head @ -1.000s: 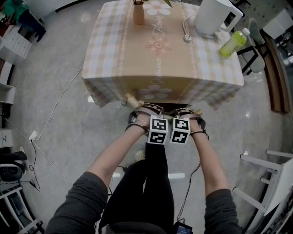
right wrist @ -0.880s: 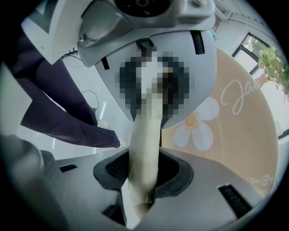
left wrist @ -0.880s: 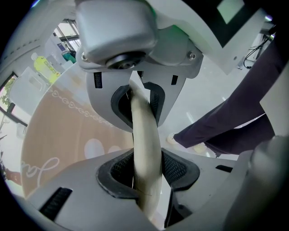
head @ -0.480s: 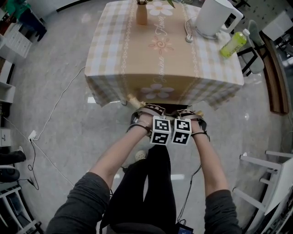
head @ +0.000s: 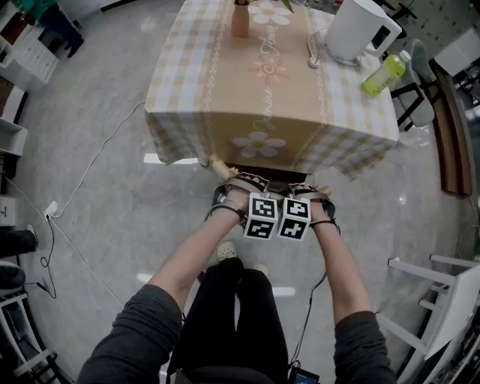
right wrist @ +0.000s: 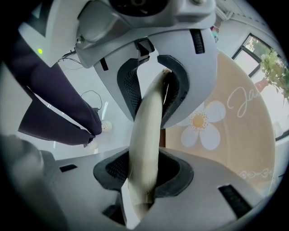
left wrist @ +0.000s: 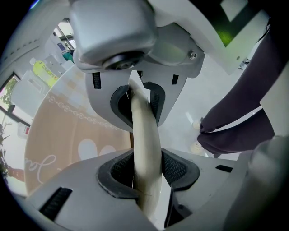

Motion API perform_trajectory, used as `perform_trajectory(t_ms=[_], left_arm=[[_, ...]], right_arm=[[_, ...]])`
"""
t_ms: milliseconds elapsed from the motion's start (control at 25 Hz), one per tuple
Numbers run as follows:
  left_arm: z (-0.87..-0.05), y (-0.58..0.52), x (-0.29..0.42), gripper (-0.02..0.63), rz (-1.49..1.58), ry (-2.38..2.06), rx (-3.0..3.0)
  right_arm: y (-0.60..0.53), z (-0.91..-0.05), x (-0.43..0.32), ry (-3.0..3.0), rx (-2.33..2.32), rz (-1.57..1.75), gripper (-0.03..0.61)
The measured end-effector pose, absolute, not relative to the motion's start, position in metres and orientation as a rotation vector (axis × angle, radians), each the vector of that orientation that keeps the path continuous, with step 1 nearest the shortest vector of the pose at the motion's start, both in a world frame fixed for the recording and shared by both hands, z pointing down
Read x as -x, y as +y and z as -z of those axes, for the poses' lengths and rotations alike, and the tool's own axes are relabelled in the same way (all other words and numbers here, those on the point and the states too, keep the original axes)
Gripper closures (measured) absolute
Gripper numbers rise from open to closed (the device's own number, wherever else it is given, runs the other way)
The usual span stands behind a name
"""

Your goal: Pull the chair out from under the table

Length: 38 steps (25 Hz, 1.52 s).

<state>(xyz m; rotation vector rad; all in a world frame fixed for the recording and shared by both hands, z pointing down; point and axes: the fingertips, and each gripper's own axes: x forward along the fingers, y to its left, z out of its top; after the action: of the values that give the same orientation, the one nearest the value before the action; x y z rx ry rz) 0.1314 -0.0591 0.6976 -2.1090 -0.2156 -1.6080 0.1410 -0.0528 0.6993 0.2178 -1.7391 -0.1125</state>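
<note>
The chair sits tucked under the near edge of the table [head: 187,90], which wears a checked cloth with flowers. Only the chair's pale wooden top rail [head: 218,162] and a dark strip of its seat [head: 264,174] show below the cloth's hem. My left gripper [head: 238,187] is shut on the rail's left half. In the left gripper view the rail [left wrist: 146,135] runs between both pads. My right gripper [head: 306,193] is shut on the right half, and the rail [right wrist: 145,153] is pressed between its pads too. Both point steeply down, side by side.
On the table stand a white kettle [head: 356,30], a green bottle [head: 382,73] and a vase [head: 240,19]. A cable [head: 97,165] trails over the floor at the left. A white frame [head: 435,300] stands at the right. The person's legs and shoes [head: 225,250] are right behind the grippers.
Both grippers, still gripping the rail, have drawn a little away from the table's edge toward the person. The person's feet have shifted back, and the table sits slightly farther up in the view.
</note>
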Motion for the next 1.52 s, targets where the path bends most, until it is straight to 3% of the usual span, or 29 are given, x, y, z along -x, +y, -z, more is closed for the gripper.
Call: perform_trajectory(t_ms=[1520], left_arm=[[-0.698,0.026,-0.121,0.457,1.649,-0.193,2.118]], right_arm=[[0.032,-0.699,-0.131,-1.750,-0.176,0.121,0.446]])
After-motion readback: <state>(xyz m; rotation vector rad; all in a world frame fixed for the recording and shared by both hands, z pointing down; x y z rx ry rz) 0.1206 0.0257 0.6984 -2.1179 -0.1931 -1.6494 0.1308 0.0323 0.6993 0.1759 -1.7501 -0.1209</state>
